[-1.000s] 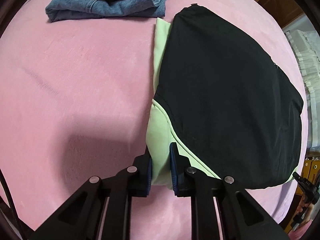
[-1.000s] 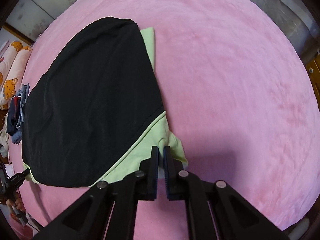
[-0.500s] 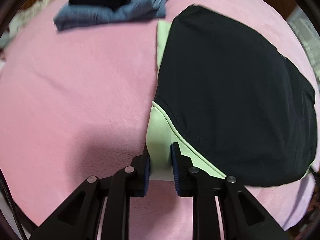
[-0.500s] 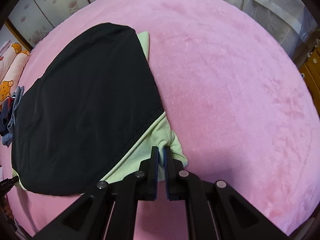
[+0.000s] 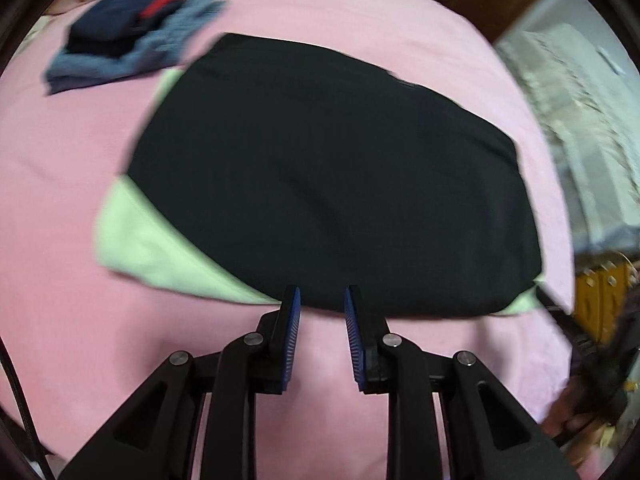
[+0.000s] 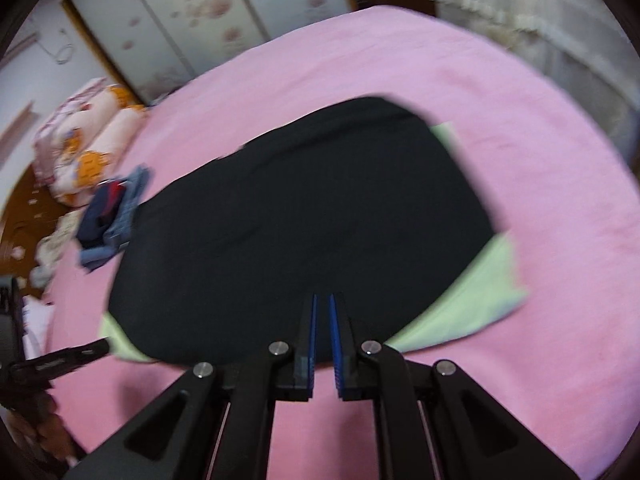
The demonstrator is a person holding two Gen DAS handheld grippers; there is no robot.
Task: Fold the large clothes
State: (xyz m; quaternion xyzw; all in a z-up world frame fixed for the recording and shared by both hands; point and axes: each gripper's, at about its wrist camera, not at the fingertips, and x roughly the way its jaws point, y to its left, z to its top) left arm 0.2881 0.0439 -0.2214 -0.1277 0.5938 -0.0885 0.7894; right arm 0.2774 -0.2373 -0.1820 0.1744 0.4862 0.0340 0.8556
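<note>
A black garment with pale green sleeves (image 5: 320, 176) lies folded flat on the pink bed (image 5: 60, 240). It also shows in the right wrist view (image 6: 304, 216). My left gripper (image 5: 320, 300) is open and empty, raised at the garment's near edge. My right gripper (image 6: 322, 304) is nearly shut with a thin gap and holds nothing, above the garment's near edge. One green sleeve (image 5: 160, 240) sticks out at the left in the left wrist view, another green sleeve (image 6: 476, 300) at the right in the right wrist view.
A pile of folded jeans and dark clothes (image 5: 132, 56) sits on the bed beyond the garment, also in the right wrist view (image 6: 112, 220). Pillows (image 6: 84, 140) lie at the bed's far left. A wardrobe (image 6: 200, 20) and a curtain (image 6: 540, 32) stand behind.
Both grippers have let go of the green sleeve corners and pulled back and up. The left gripper opened wide. Both views are blurred by motion.
</note>
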